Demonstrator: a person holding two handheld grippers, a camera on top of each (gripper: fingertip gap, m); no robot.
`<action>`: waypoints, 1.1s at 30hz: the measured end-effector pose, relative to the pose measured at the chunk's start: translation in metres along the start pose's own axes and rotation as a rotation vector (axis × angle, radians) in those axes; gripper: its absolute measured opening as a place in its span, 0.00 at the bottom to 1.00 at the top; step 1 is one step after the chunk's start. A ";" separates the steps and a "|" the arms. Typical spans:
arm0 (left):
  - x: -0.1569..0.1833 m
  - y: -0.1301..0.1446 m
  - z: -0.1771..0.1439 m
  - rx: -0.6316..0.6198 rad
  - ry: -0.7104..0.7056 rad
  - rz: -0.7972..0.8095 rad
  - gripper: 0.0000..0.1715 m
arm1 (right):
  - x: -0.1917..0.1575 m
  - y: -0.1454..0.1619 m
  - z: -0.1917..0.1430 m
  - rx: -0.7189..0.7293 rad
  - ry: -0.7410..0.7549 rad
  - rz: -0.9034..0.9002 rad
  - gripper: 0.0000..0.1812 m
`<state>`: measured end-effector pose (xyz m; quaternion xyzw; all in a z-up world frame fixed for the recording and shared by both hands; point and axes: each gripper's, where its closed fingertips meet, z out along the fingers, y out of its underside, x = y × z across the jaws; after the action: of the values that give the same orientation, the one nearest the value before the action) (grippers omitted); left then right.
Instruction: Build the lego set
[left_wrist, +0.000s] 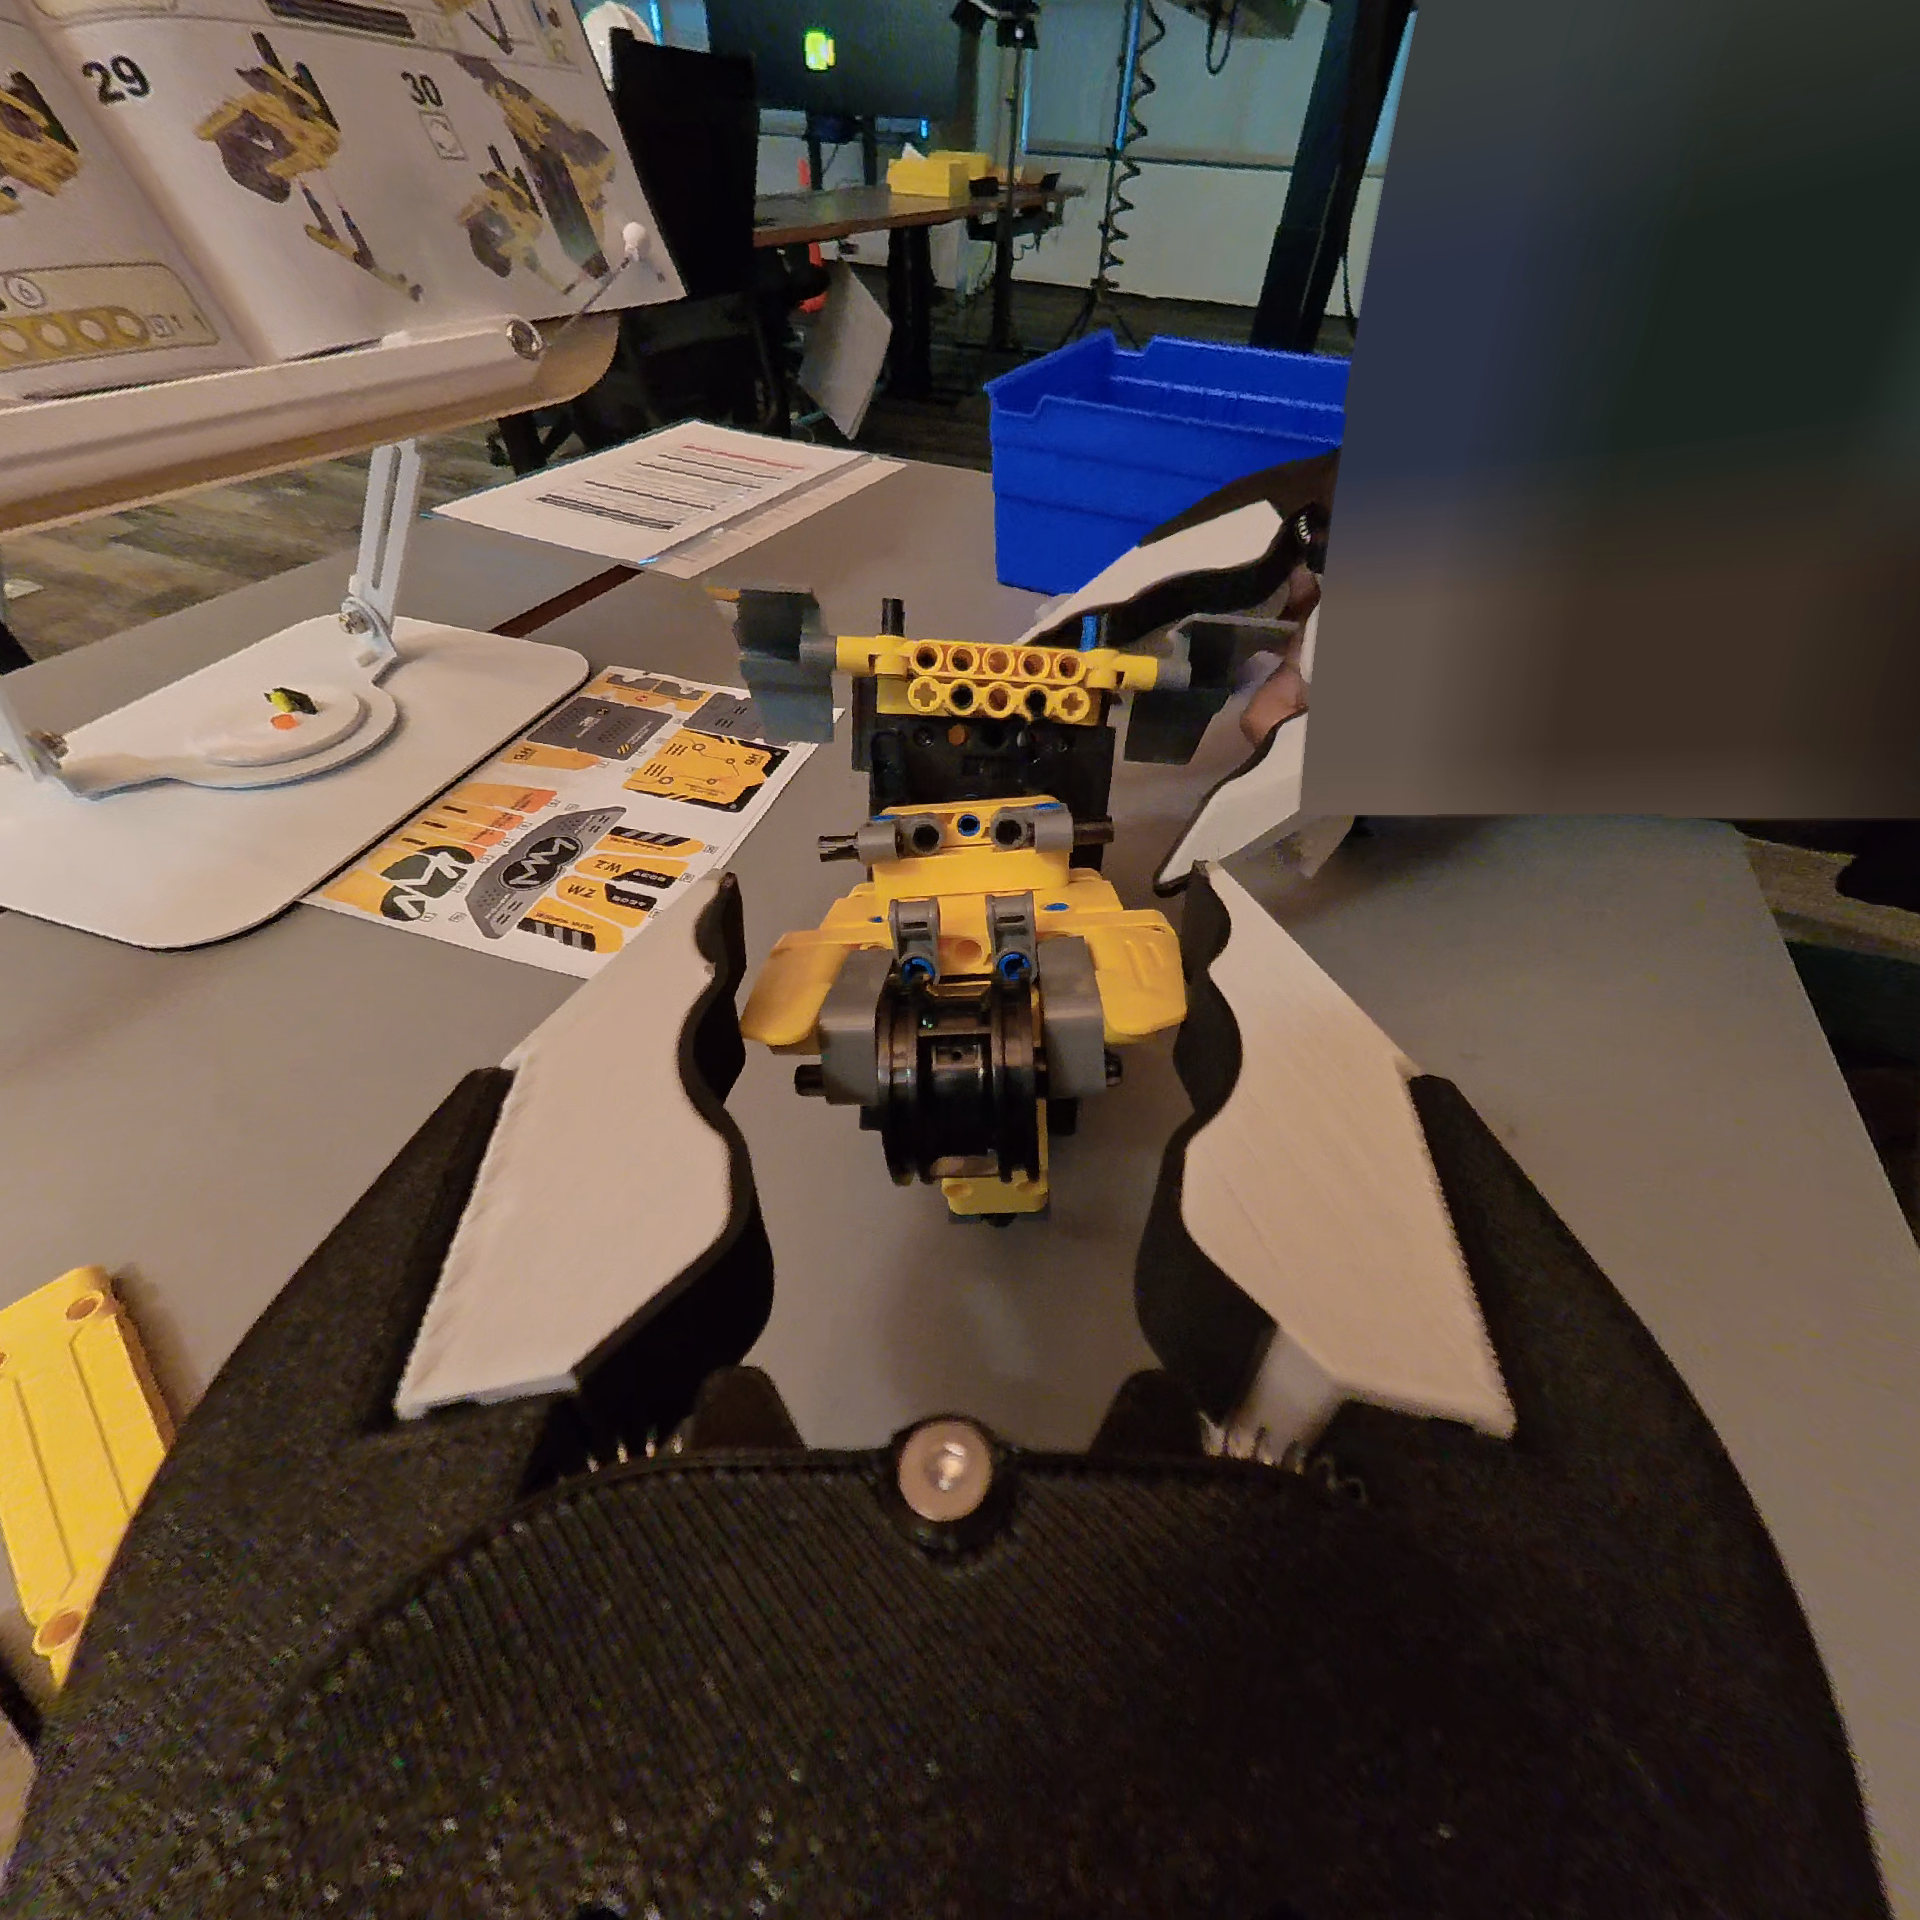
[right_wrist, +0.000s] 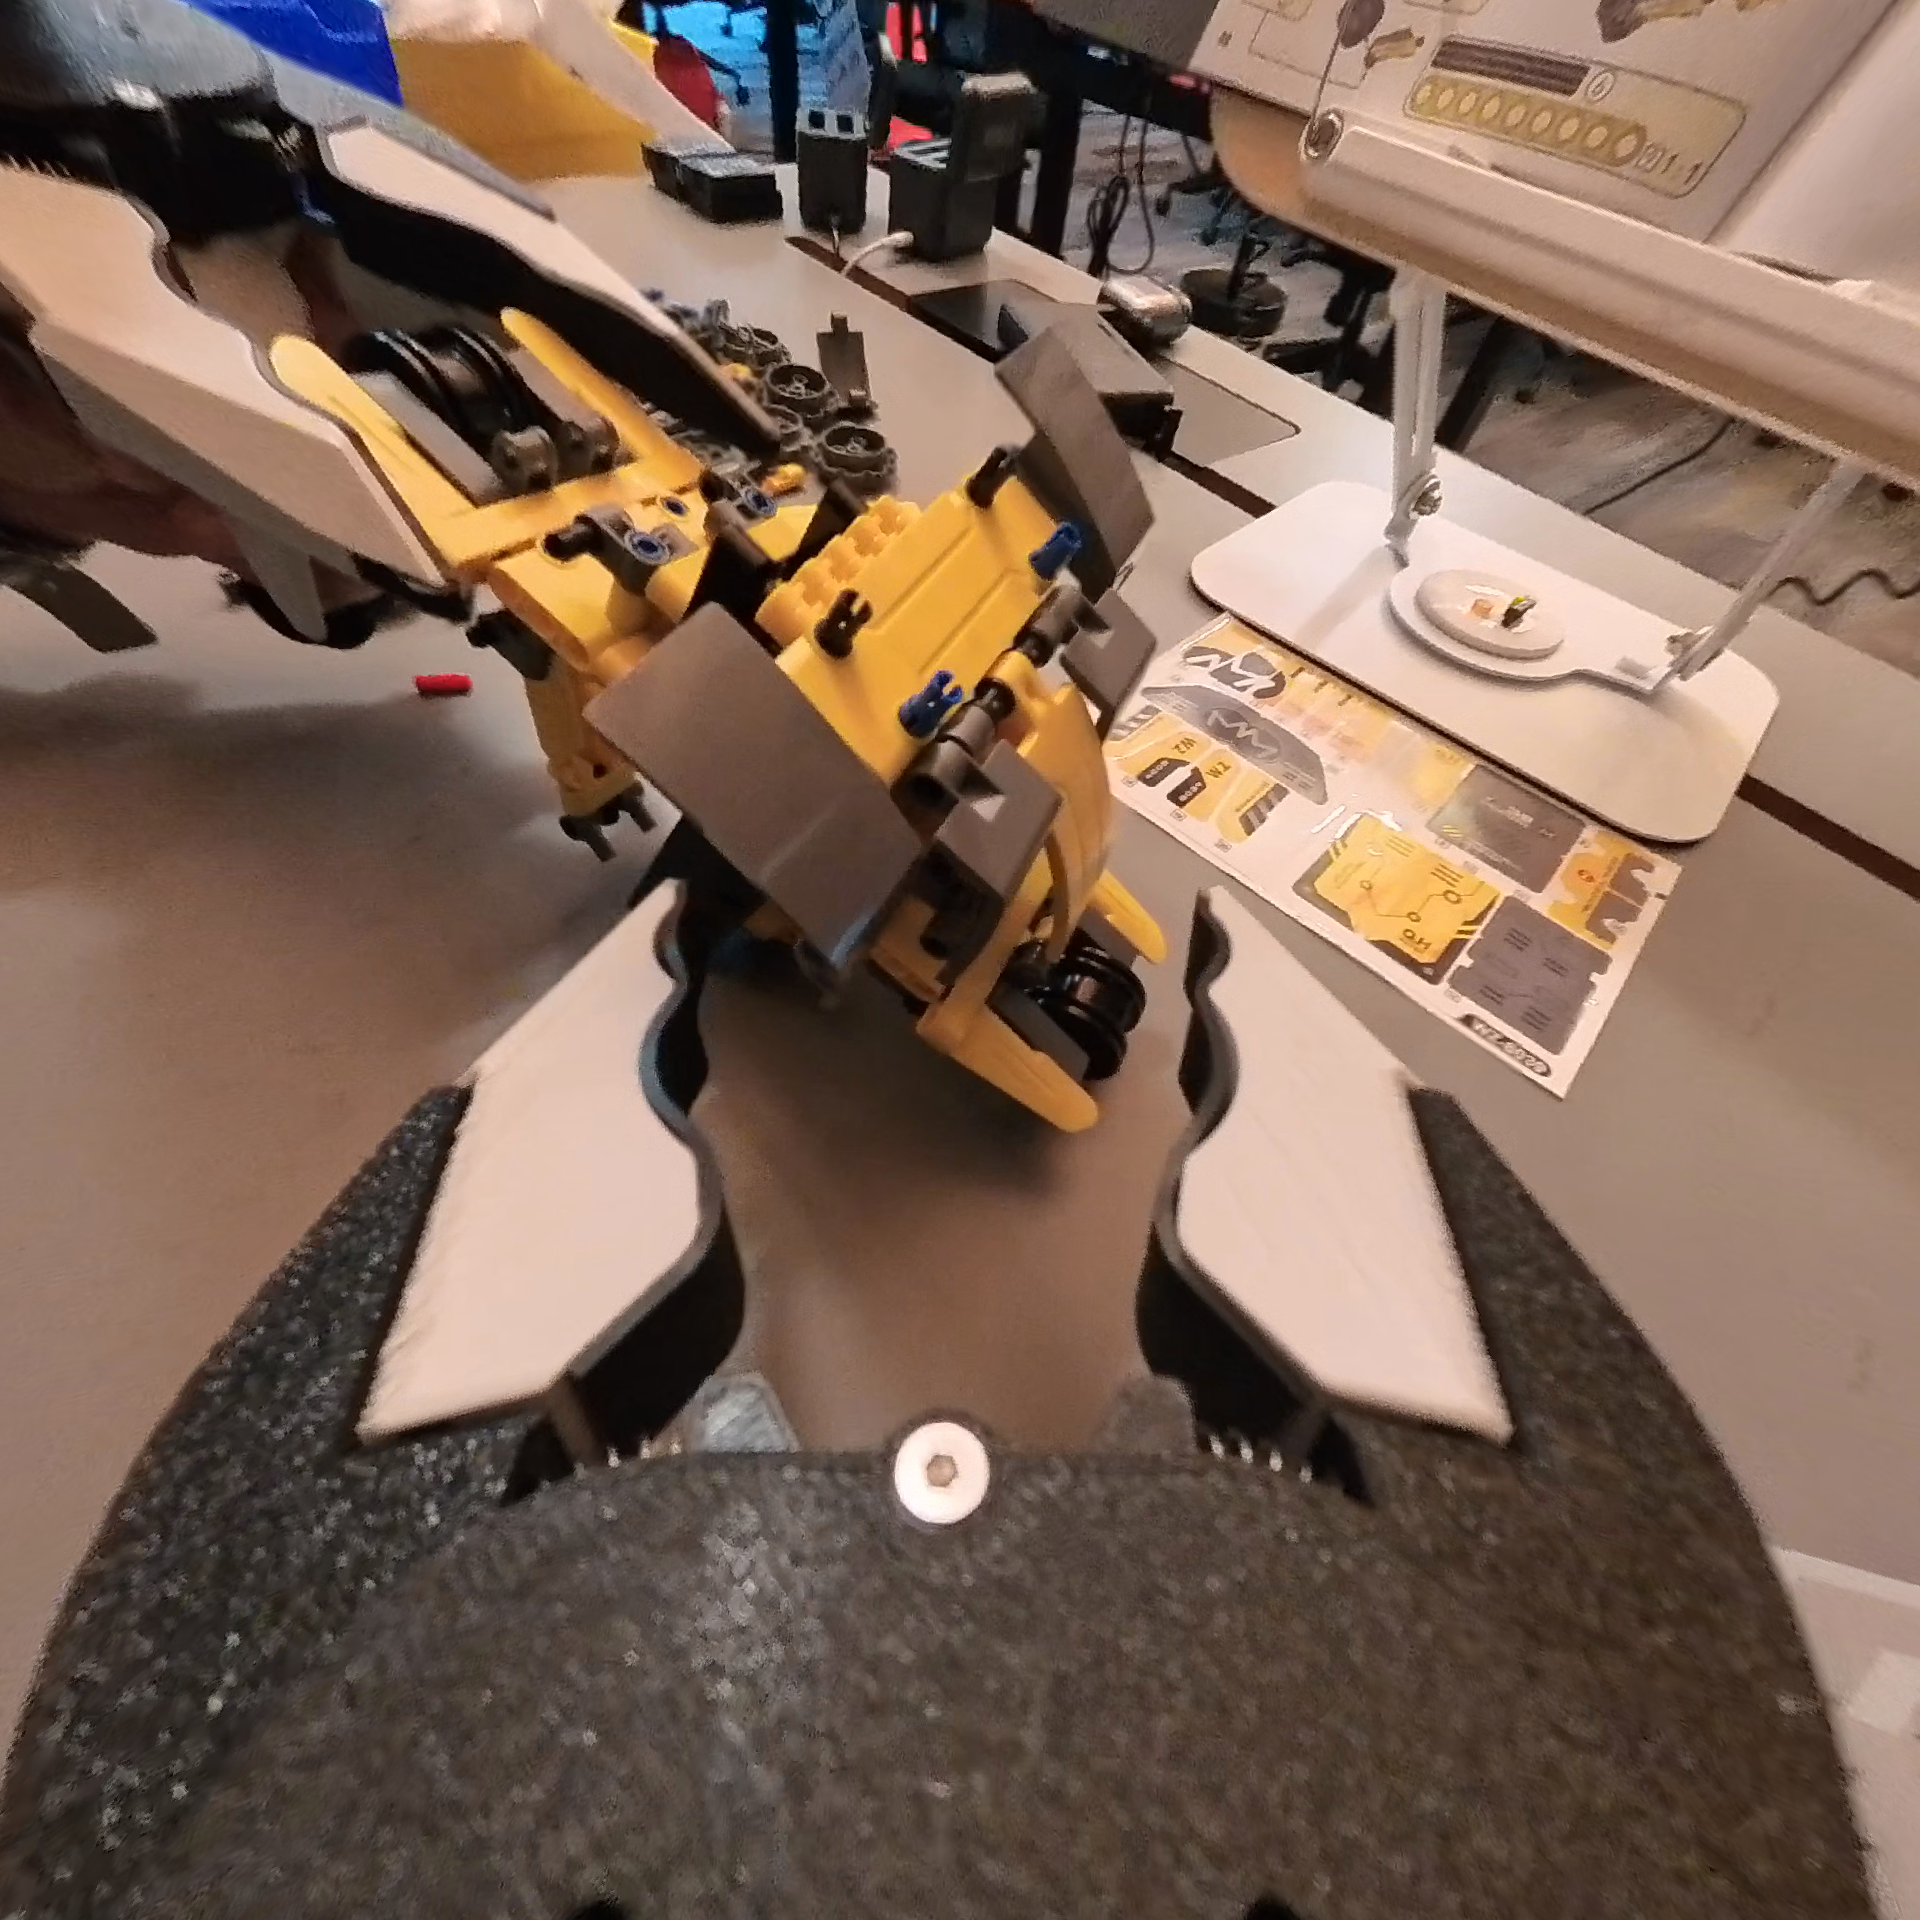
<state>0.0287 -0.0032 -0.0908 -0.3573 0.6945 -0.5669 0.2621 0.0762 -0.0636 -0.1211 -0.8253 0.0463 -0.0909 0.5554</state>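
Note:
A yellow, grey and black brick-built vehicle model (left_wrist: 966, 935) sits between the fingers of my left gripper (left_wrist: 966, 883), which press on its yellow sides near a black wheel. In the right wrist view the model (right_wrist: 883, 665) is tilted. Its far end is held up by the left gripper (right_wrist: 592, 499) and its near end, with a black wheel, rests on the grey table (right_wrist: 260, 935). My right gripper (right_wrist: 935, 914) is open, its fingertips flanking that near end with a gap on each side. The right gripper also shows behind the model in the left wrist view (left_wrist: 1101, 758).
An open instruction booklet (left_wrist: 312, 156) stands on a white stand (left_wrist: 260, 790) at the left. A sticker sheet (left_wrist: 582, 821) lies beside the stand. A blue bin (left_wrist: 1153, 447) stands behind. A yellow panel (left_wrist: 62, 1455), loose dark parts (right_wrist: 810, 405) and a red pin (right_wrist: 442, 684) lie on the table. About 15 centimeters separates my left fingertips from the red pin (right_wrist: 442, 684).

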 end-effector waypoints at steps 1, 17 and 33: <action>0.001 0.000 0.000 0.002 0.002 0.001 0.47 | -0.001 0.000 0.000 -0.001 -0.014 0.015 0.54; 0.000 0.001 0.000 -0.015 -0.014 0.043 0.47 | -0.003 -0.001 -0.006 0.012 -0.100 0.051 0.33; 0.003 -0.005 -0.003 0.019 -0.013 0.031 0.47 | 0.041 0.022 -0.020 -0.130 -0.034 -0.021 0.14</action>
<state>0.0255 -0.0037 -0.0847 -0.3477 0.6927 -0.5670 0.2790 0.1131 -0.0972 -0.1300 -0.8614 0.0339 -0.0796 0.5005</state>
